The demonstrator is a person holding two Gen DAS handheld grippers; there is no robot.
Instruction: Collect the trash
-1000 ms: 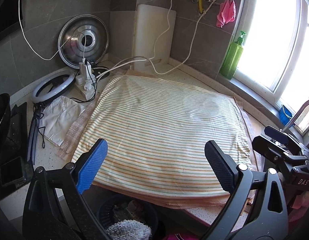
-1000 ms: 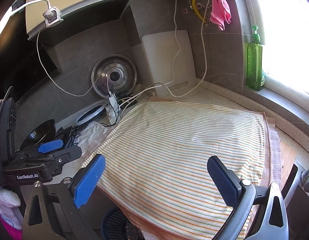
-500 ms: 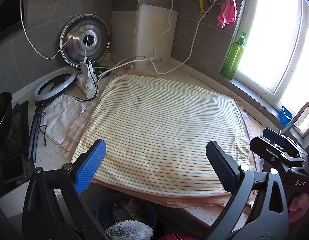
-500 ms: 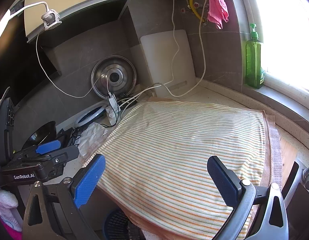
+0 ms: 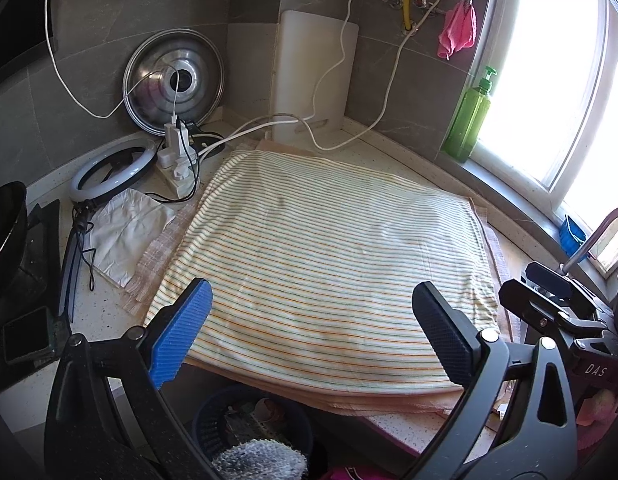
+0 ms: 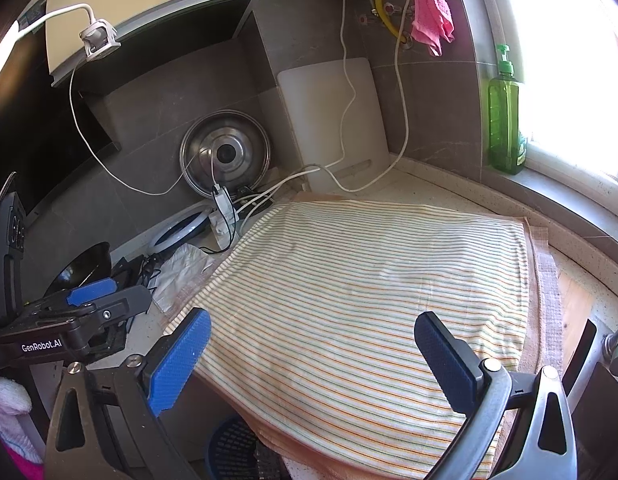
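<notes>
A striped cloth (image 5: pixel 325 256) (image 6: pixel 373 296) covers the counter, with no loose trash lying on it. A dark blue trash basket (image 5: pixel 249 428) (image 6: pixel 233 452) stands on the floor below the counter's front edge, holding scraps. My left gripper (image 5: pixel 313 328) hovers open over the cloth's near edge, nothing between its fingers. My right gripper (image 6: pixel 313 356) is open too, above the same near edge, and empty. Each gripper shows at the side of the other's view. A crumpled white sheet (image 5: pixel 125 232) (image 6: pixel 181 272) lies left of the cloth.
A pot lid (image 5: pixel 173 80), a white cutting board (image 5: pixel 313 76) and a power strip with cables (image 5: pixel 177 160) stand at the back. A ring light (image 5: pixel 113 168) lies at left. A green soap bottle (image 5: pixel 469 116) is on the windowsill. A faucet (image 5: pixel 597 236) rises at right.
Both views have shifted slightly, the grippers easing back a little from the counter. Both stay open and empty.
</notes>
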